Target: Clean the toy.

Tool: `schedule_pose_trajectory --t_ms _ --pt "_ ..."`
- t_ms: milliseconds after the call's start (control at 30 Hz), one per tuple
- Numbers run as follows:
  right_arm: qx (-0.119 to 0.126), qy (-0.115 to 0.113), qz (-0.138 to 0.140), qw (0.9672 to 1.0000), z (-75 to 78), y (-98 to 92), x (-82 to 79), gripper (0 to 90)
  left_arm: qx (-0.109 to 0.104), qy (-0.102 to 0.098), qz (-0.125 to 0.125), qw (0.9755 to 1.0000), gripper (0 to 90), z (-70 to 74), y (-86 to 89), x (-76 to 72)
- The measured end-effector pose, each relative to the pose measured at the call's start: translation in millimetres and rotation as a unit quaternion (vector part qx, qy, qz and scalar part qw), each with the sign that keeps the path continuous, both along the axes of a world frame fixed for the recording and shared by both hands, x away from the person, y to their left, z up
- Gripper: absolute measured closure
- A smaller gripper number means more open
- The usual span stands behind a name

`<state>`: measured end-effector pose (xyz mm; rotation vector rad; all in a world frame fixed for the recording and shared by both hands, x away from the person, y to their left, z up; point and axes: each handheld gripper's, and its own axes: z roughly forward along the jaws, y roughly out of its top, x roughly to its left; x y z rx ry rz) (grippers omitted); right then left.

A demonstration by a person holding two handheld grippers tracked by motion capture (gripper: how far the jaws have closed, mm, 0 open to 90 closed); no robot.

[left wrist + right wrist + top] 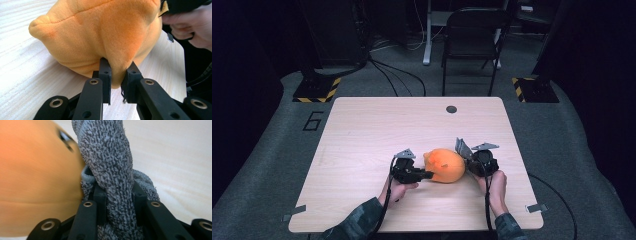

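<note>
The orange plush toy (pixel 444 165) lies just below the middle of the high view, on the light wooden table (pixel 362 130), between both tools. The left gripper (pixel 117 75) is clamped on a fold of its orange fabric, low in the left gripper view. The right gripper (pixel 119 195) is clamped on a grey terry cloth (pixel 112 157) pressed against the toy's side. Judging by this, the cloth is wiping or wrapping the toy; the left pinch should hold firm while the right draws the cloth without tearing free. Both forearms enter from the bottom edge, hands angled inward toward the toy.
</note>
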<state>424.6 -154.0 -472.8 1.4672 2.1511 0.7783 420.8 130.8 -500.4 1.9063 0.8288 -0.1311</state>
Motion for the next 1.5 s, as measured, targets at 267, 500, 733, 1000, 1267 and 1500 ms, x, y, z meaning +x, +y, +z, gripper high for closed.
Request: schedule_pose_trajectory --t_ms 267,500,733,1000,1267,1500 --pt "0.007 0.013 0.002 0.9999 4.0 -12.0 1.0 72.2 -0.004 -0.001 -0.002 1.0000 79.7 -0.9 0.3 0.3" --pt "0.077 -0.070 0.054 0.9931 69.1 2.1 -28.4 72.2 -0.004 -0.006 -0.003 1.0000 79.5 -0.2 -0.9 0.2" --pt "0.102 -0.082 0.140 0.9814 79.0 59.1 -47.0 72.2 -0.002 -0.010 -0.006 0.9999 79.5 0.1 -1.4 -0.2" --pt "0.036 -0.086 0.134 0.9867 58.9 68.4 -41.9 72.1 0.003 -0.012 -0.007 0.9999 79.5 -0.7 -2.2 -0.7" --pt "0.045 -0.076 0.106 0.9905 54.8 41.4 -37.3 72.0 -0.002 -0.011 -0.006 0.9999 79.3 -1.6 -2.9 -0.9" --pt "0.050 -0.059 0.059 0.9952 42.2 11.6 -26.1 71.8 -0.002 -0.011 -0.007 0.9999 79.4 -1.0 -3.9 -1.8"
